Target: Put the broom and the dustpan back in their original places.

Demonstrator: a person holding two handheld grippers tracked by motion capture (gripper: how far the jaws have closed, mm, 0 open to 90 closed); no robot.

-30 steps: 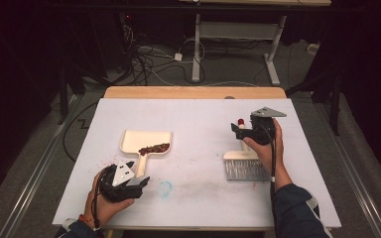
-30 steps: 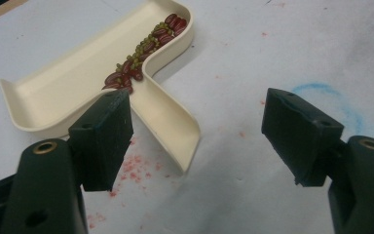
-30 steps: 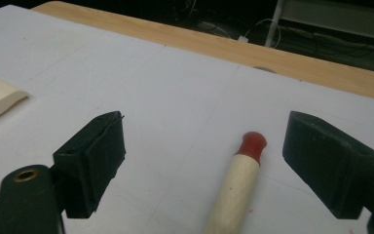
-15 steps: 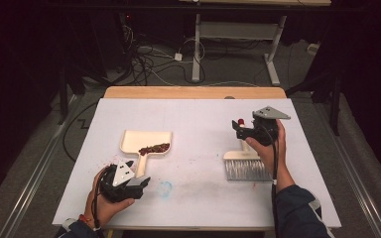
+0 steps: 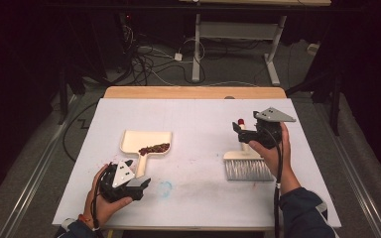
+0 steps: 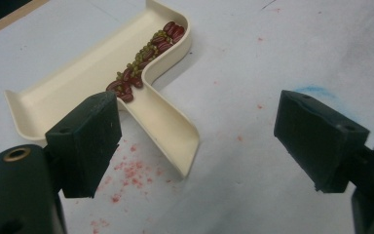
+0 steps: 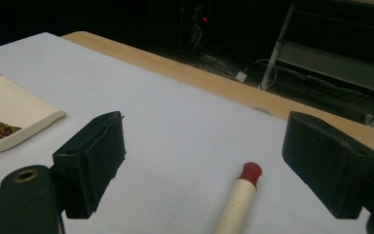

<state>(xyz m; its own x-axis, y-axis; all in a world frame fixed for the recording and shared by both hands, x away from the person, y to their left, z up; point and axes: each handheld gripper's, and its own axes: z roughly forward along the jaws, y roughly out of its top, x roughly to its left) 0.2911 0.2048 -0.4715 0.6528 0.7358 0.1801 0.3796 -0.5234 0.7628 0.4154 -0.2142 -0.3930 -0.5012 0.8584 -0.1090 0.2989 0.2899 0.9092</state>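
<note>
While both grippers, left gripper [image 6: 195, 146] just opened, right gripper [image 7: 204, 161], gape empty, a red-speckled white tabletop [image 5: 198, 124] is ringed by dark cabled floor [image 5: 154, 59]; no writing is legible.

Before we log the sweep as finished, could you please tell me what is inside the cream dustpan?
The dustpan holds a small heap of dark red and greenish beans, gathered along its back wall near the handle. The rest of its floor is bare. Whatever lies beneath the heap is covered.

Brush [image 7: 237, 200] handle cut off below.
</note>
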